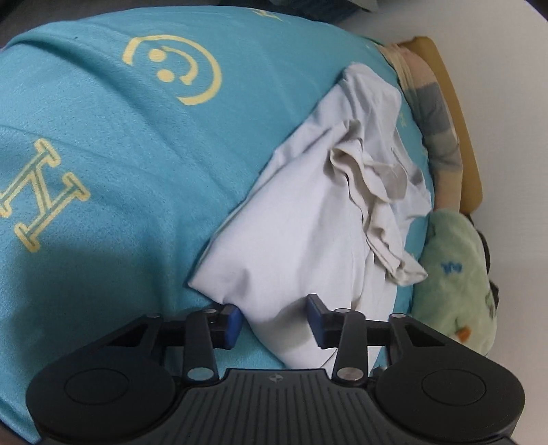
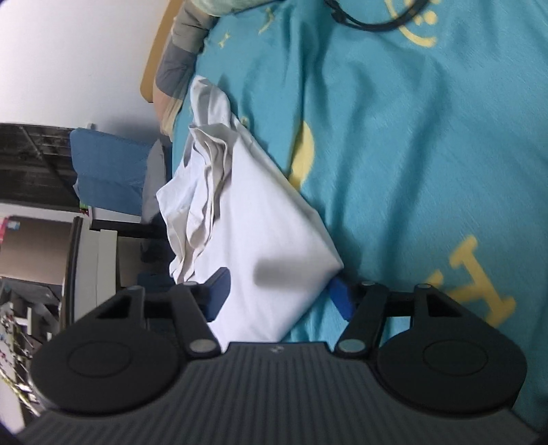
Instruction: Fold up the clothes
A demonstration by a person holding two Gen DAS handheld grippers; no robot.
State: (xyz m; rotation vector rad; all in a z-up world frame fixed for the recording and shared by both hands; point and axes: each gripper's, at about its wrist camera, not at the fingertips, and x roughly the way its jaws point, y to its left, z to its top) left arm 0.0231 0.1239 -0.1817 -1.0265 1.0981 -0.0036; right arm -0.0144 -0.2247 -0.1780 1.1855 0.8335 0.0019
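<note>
A white garment (image 1: 308,219) lies partly folded on a teal bed cover (image 1: 120,137), with a bunched beige-white part on top. My left gripper (image 1: 275,320) is open, and its blue-padded fingers straddle the garment's near corner. In the right wrist view the same garment (image 2: 260,222) lies near the bed's edge. My right gripper (image 2: 281,296) is open, with the garment's near corner between its blue fingers. I cannot tell whether the pads touch the cloth.
The teal cover (image 2: 428,154) has yellow smiley and letter prints. A green plush toy (image 1: 455,277) lies right of the garment. A striped pillow (image 1: 435,113) and wooden bed frame (image 1: 459,102) run along the wall. Black glasses (image 2: 370,17) lie on the cover. Furniture stands beyond the bed edge.
</note>
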